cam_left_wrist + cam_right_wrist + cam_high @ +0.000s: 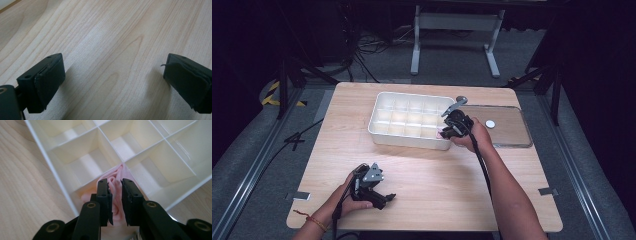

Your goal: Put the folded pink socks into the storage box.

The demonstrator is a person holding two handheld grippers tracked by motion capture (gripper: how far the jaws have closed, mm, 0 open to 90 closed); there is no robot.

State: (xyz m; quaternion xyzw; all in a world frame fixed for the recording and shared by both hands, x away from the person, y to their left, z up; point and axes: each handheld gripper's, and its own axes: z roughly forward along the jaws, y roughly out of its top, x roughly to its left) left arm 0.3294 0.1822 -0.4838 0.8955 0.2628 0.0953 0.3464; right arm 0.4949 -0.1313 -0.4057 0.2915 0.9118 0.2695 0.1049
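Observation:
A white divided box point(377, 112) stands at the back middle of the wooden table point(437, 170). My right gripper point(449, 127) hangs over the box's near right corner. In the right gripper view its jaws point(115, 182) are shut on a soft pink cloth point(118, 172), which lies bunched in the corner compartment of the box point(47, 157). The other compartments in sight hold nothing. My left gripper point(384, 200) rests low near the table's front left. Its jaws point(112, 77) stand wide open over bare wood.
A clear flat lid point(507, 127) lies right of the box with a small white disc point(490, 123) on it. A white metal stand point(457, 30) and cables are on the floor behind the table.

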